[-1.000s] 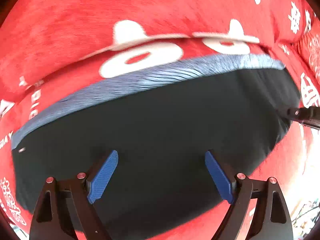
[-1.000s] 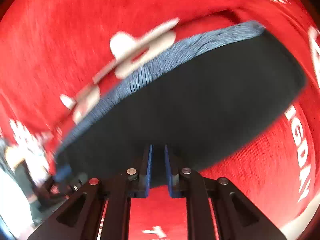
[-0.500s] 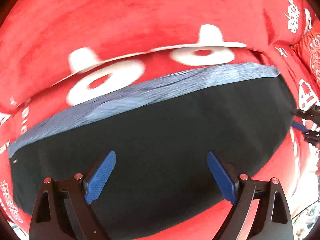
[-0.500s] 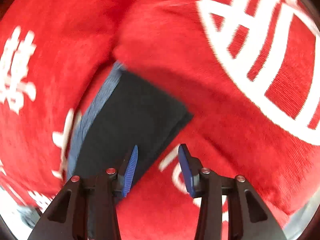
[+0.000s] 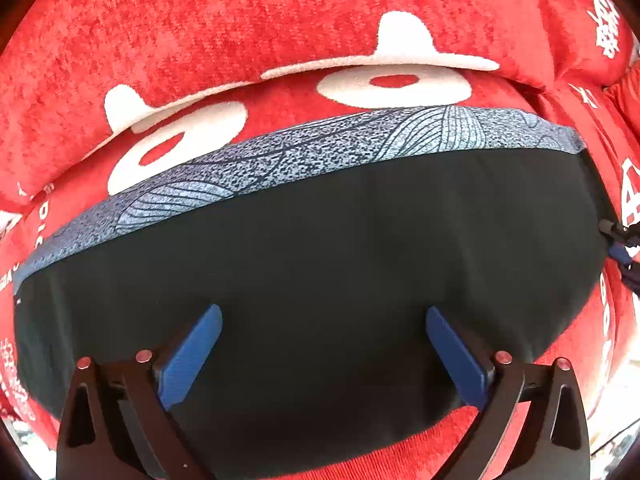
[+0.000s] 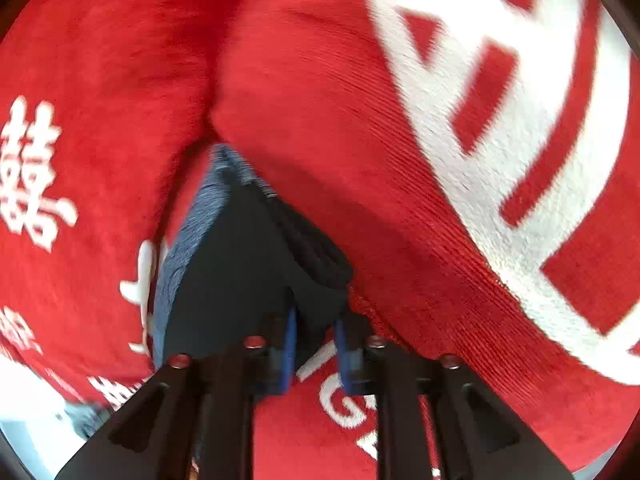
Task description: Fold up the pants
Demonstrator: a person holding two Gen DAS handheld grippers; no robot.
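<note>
Lying folded flat on a red plush cover [image 5: 240, 32] with white lettering: dark pants [image 5: 320, 264], a blue-grey leaf-patterned band [image 5: 304, 152] running along the far edge. Hanging over the middle of the dark cloth and pointing down at it, the left gripper [image 5: 323, 350], jaws spread wide and opening further, blue pads [image 5: 192, 356] well apart, nothing pinched between them. Peeking in at the right rim of that view, beside the corner of the pants, the tip of the right gripper [image 5: 620, 244].

In the right wrist view, reaching the near corner of the pants [image 6: 240, 264] at a slant, the right gripper [image 6: 316, 338], jaws narrow and closing, with the corner of the dark cloth poking into the gap between the blue pads [image 6: 289, 344]. Hard to tell, through the blur, whether pressing on the cloth yet. Bulging close beside that corner, a red cushion [image 6: 400, 160] with a large white pattern
</note>
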